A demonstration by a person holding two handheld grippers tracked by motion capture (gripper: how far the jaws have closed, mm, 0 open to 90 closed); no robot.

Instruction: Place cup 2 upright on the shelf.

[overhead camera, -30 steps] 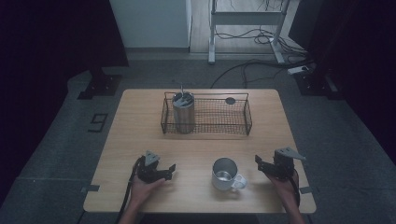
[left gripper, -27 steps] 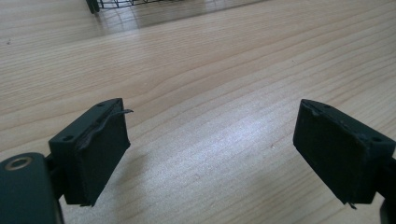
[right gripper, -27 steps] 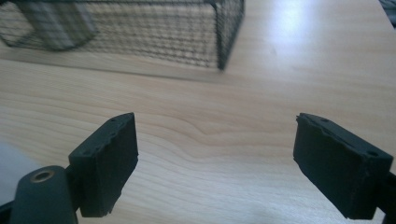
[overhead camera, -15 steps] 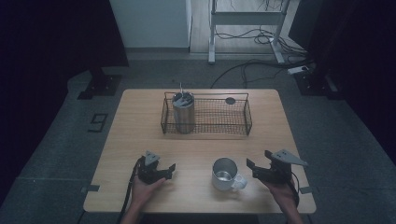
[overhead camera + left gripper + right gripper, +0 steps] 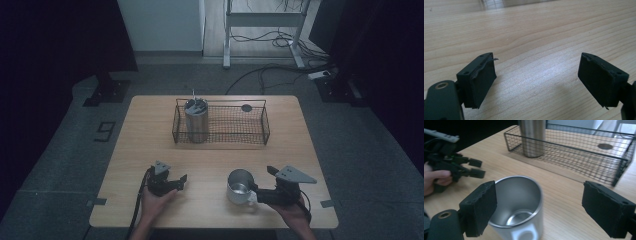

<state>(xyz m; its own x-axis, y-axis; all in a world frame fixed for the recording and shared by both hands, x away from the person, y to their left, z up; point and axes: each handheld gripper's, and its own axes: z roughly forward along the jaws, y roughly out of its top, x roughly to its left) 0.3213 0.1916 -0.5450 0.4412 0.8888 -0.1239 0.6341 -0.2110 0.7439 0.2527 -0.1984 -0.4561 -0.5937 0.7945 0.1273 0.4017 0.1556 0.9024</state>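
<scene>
Now one steel mug (image 5: 240,186) stands on the table's near edge, and one wire basket (image 5: 220,102) farther back holds one tall tumbler (image 5: 196,122). Of two claws, the left gripper (image 5: 183,181) has just been closing on nothing, still released. The right gripper (image 5: 261,181) has moved in beside the mug, jaws just opening, unclenched.
</scene>
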